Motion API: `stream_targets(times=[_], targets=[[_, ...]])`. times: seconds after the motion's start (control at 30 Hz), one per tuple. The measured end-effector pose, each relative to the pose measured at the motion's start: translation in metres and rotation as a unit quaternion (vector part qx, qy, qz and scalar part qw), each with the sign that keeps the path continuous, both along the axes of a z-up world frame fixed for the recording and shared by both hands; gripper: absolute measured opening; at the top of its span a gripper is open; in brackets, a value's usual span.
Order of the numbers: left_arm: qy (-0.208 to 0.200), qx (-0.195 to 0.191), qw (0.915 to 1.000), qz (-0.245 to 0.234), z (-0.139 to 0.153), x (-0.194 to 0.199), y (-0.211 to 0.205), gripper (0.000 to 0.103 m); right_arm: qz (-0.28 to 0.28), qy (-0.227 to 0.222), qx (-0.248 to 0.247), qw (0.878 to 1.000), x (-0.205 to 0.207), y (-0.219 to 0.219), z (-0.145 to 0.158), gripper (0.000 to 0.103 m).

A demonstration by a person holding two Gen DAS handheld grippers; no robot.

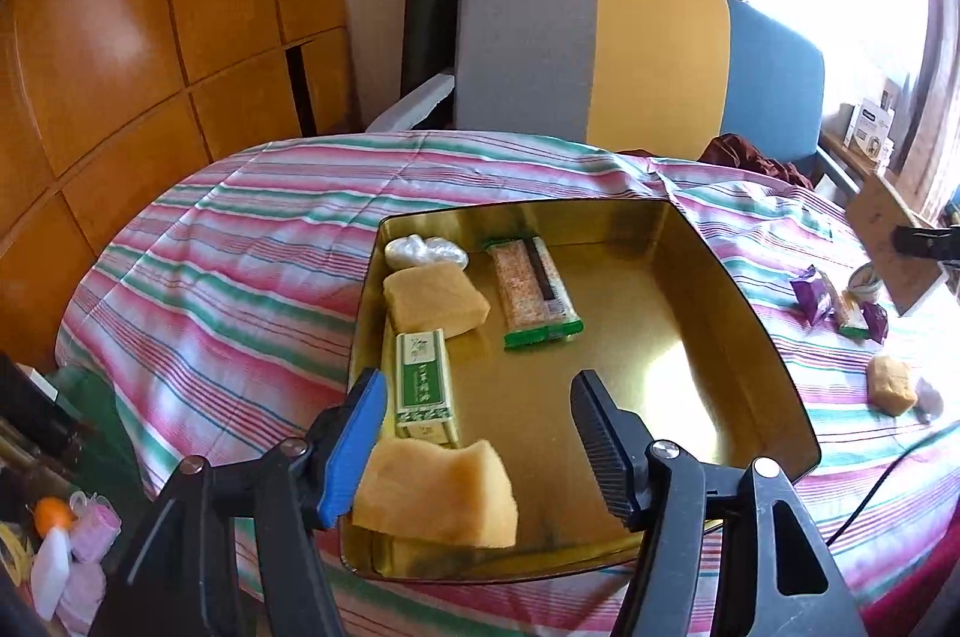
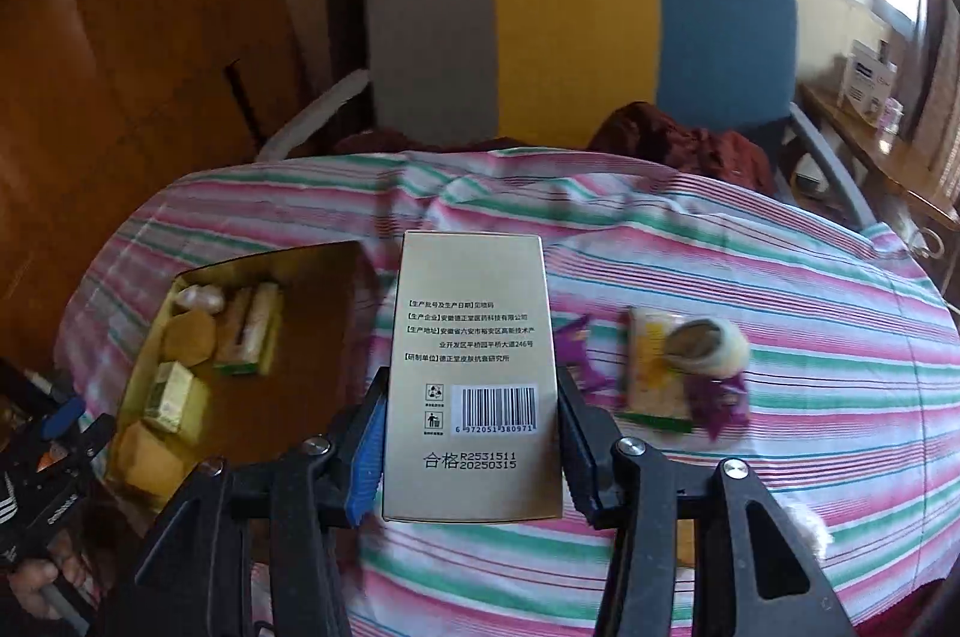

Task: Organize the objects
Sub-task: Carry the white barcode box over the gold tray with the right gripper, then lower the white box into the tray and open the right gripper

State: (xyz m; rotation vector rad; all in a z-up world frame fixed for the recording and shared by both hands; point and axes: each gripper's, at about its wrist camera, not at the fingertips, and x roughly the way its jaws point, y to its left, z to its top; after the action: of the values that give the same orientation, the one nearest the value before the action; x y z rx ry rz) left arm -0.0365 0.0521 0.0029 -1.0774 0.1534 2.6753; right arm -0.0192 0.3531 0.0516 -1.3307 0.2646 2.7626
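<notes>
We carry the box (image 2: 471, 379) clamped in our right gripper (image 2: 471, 433) above the cloth (image 2: 780, 277), right of the tin (image 2: 180, 280). Our left gripper (image 1: 477, 448) hangs apart, empty, over the tin's near cake (image 1: 435, 493). Next, we judge: swing left, set the box in bare tin floor.

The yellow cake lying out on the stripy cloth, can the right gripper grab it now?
Probably not yet. The right gripper is shut on the gold box, so its jaws are full. The yellow cake lies bare on the striped cloth with nothing over it.
</notes>
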Motion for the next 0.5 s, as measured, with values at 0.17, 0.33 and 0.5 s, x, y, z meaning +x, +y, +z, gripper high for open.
stream_targets(times=[0.17, 0.33, 0.5], targets=[[0.002, 0.016, 0.9996, 0.023, 0.001, 0.000, -0.024, 0.068, 0.077, -0.026, -0.009, 0.997, -0.026, -0.083, -0.023, 0.050], [0.000, 0.021, 0.9978, 0.063, -0.002, -0.003, -0.059, 0.068, 0.119, -0.070, -0.008, 0.990, -0.052, -0.139, -0.058, 0.050], [-0.012, 0.025, 0.9948, 0.098, -0.012, -0.003, -0.089, 0.068, 0.137, -0.112, 0.003, 0.984, -0.077, -0.177, -0.090, 0.050]])
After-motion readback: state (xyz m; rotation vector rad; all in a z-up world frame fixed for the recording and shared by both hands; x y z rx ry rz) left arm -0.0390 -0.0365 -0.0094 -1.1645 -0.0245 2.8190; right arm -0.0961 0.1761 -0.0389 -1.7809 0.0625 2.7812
